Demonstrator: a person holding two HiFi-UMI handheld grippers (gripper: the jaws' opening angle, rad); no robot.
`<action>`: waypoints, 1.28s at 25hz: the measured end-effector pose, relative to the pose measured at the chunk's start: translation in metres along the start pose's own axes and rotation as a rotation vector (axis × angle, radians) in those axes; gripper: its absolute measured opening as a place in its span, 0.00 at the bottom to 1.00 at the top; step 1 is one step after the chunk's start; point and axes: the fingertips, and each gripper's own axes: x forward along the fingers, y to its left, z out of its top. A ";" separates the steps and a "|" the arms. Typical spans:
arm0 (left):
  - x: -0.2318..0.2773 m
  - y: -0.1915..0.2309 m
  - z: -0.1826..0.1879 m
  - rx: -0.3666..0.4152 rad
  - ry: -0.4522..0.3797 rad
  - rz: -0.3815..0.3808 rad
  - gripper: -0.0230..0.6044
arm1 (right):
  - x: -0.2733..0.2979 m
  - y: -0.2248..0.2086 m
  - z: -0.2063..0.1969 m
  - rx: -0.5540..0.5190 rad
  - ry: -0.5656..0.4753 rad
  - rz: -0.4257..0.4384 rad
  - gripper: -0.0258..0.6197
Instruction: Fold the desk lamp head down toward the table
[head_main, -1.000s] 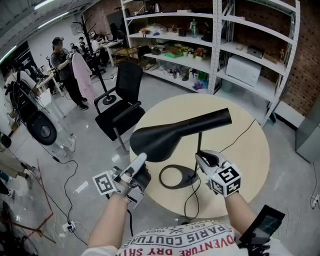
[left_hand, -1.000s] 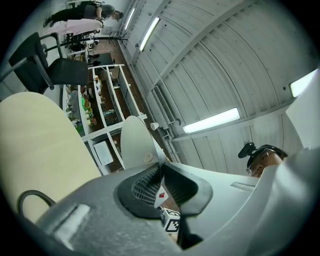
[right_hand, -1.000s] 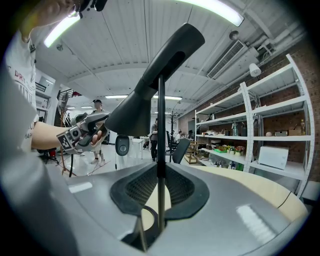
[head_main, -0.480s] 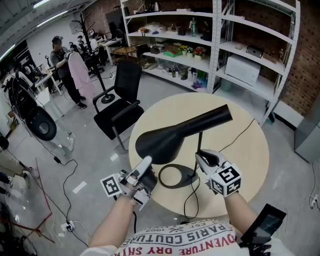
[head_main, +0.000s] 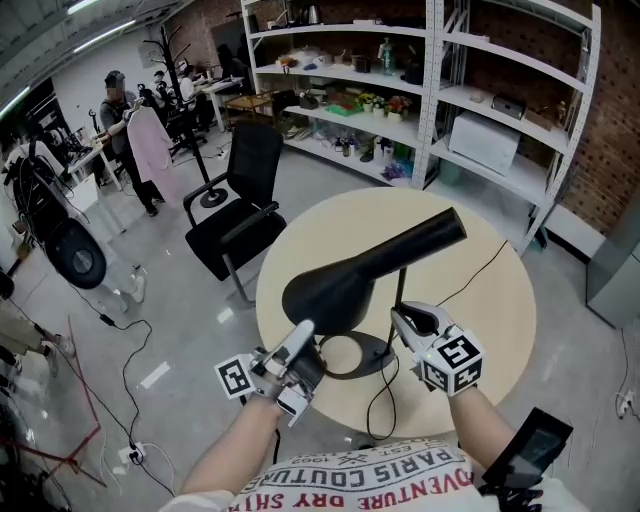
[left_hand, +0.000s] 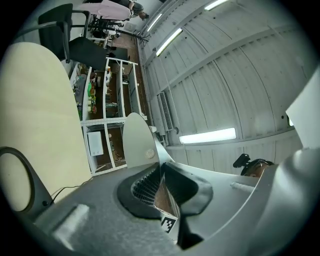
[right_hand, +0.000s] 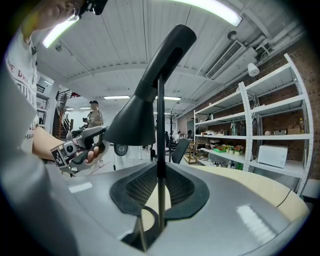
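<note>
A black desk lamp stands on the round beige table. Its cone-shaped head slopes down to the left above the ring base. My right gripper is shut on the thin upright stem; in the right gripper view the stem runs straight up between the pads of my right gripper. My left gripper points upward just under the head's wide end. In the left gripper view my left gripper shows only a narrow slit with nothing in it.
The lamp's cord trails over the table toward the right. A black office chair stands beyond the table's left edge. White shelves with goods fill the back. People stand far off at the left.
My left gripper has dropped and shifted right toward the lamp base. The head's wide end has swung lower and to the right. The right gripper stays on the stem.
</note>
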 end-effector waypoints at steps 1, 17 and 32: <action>0.000 0.001 0.000 -0.004 -0.003 -0.003 0.09 | 0.000 0.000 0.000 0.000 0.000 0.000 0.11; 0.001 0.017 -0.016 -0.089 -0.030 -0.030 0.09 | 0.001 -0.003 -0.002 0.008 -0.006 -0.009 0.11; -0.003 0.029 -0.029 -0.156 -0.056 -0.052 0.10 | 0.004 0.001 -0.005 0.013 -0.003 -0.007 0.11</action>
